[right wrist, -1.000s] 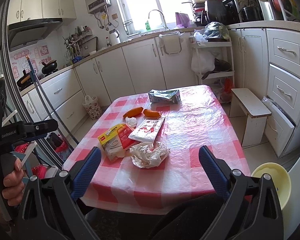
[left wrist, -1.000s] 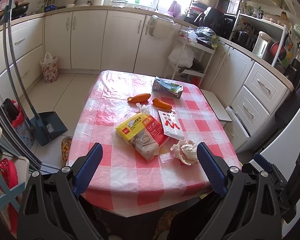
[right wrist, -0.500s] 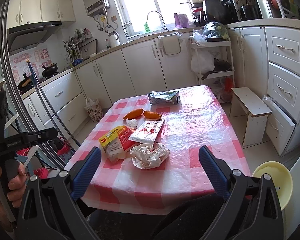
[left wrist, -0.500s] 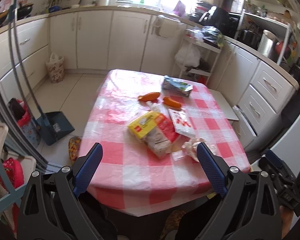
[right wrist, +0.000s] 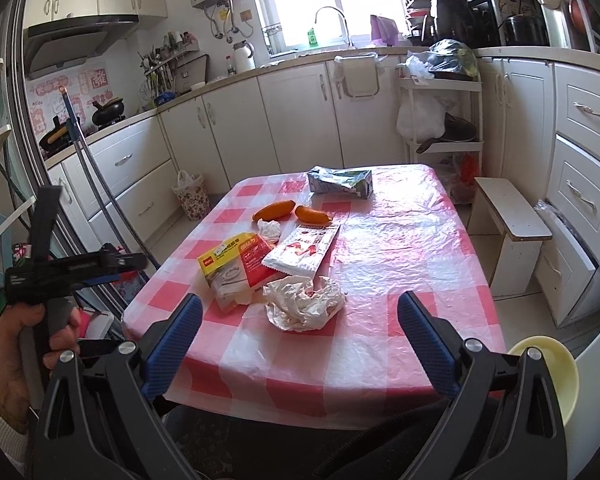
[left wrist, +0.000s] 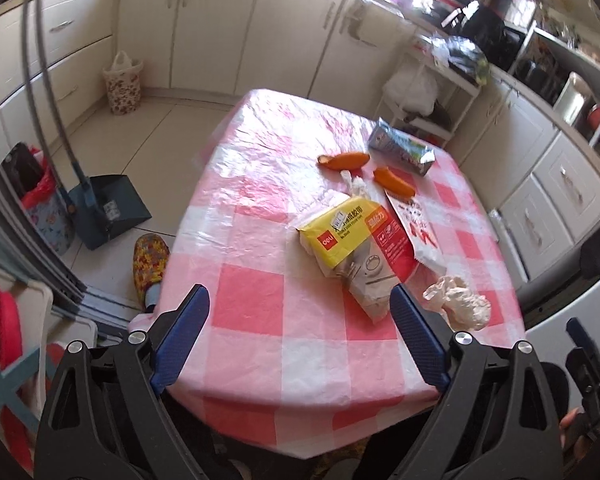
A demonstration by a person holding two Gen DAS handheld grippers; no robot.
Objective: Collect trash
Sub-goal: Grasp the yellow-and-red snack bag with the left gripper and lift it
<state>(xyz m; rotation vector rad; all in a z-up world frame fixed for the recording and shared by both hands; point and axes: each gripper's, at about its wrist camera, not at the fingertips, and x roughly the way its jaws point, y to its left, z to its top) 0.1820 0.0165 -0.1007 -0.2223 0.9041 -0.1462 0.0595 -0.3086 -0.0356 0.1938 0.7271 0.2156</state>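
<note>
On the pink checked table (left wrist: 260, 304) (right wrist: 400, 288) lie a crumpled white tissue (left wrist: 458, 306) (right wrist: 304, 306), a yellow and red packet (left wrist: 354, 240) (right wrist: 236, 264), a white and red wrapper (left wrist: 418, 232) (right wrist: 304, 250), a small tissue wad (left wrist: 356, 186) (right wrist: 270, 229), two orange pieces (left wrist: 344, 160) (right wrist: 274, 210) and a flattened carton (left wrist: 400, 148) (right wrist: 340, 181). My left gripper (left wrist: 300, 336) is open over the near edge, left of the packet's end. My right gripper (right wrist: 300, 344) is open, just short of the crumpled tissue.
A dustpan with a long handle (left wrist: 108, 208) stands on the floor left of the table. A floral bin (left wrist: 122, 86) (right wrist: 190, 196) stands by the cabinets. A low stool (right wrist: 508, 232) is right of the table. A yellow bowl (right wrist: 548, 372) sits lower right.
The left gripper has moved closer over the table's near edge and tilted down. The right gripper has edged slightly nearer the crumpled tissue. Both stay open.
</note>
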